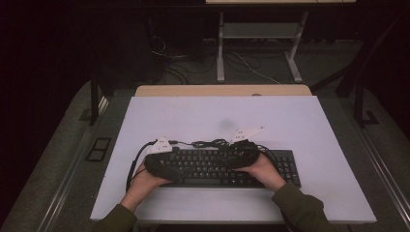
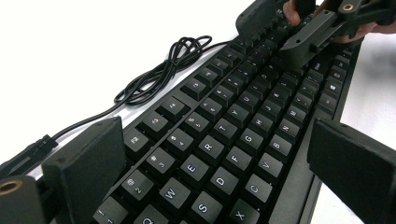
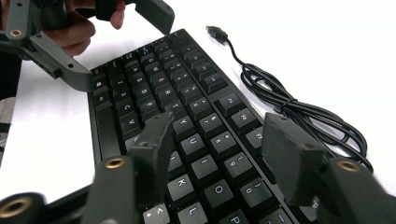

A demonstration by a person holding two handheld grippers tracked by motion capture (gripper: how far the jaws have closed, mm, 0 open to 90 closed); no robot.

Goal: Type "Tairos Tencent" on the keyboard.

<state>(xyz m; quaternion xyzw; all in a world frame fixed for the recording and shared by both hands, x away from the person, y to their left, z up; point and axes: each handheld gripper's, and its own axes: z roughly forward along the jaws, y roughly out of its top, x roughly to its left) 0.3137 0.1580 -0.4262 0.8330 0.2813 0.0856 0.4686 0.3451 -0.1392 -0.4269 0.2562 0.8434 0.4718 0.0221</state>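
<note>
Keyboard (image 1: 217,166) lies flat on the table (image 1: 300,121), beneath both claws: left claw (image 2: 205,158) spread wide across its width, right claw (image 3: 215,149) partly open above the keys, gripping nothing; cable (image 3: 299,109) coiled beyond.

The keyboard (image 2: 233,140) between the jaws looks like black plastic, its keycaps faintly sheened with pale printed letters, its frame matt. The jaws themselves are matt dark plastic, slightly grainy, with brass-coloured metal inserts at their bases. Beyond the jaws, the coiled cable (image 3: 299,109) has a smooth, rubbery black sheath. The worktop (image 1: 300,121) under everything is a smooth, matt white sheet, possibly laminate; a strip of pale wood (image 1: 222,90) shows at its far edge. The sleeves (image 1: 302,208) seem to be olive cloth.
</note>
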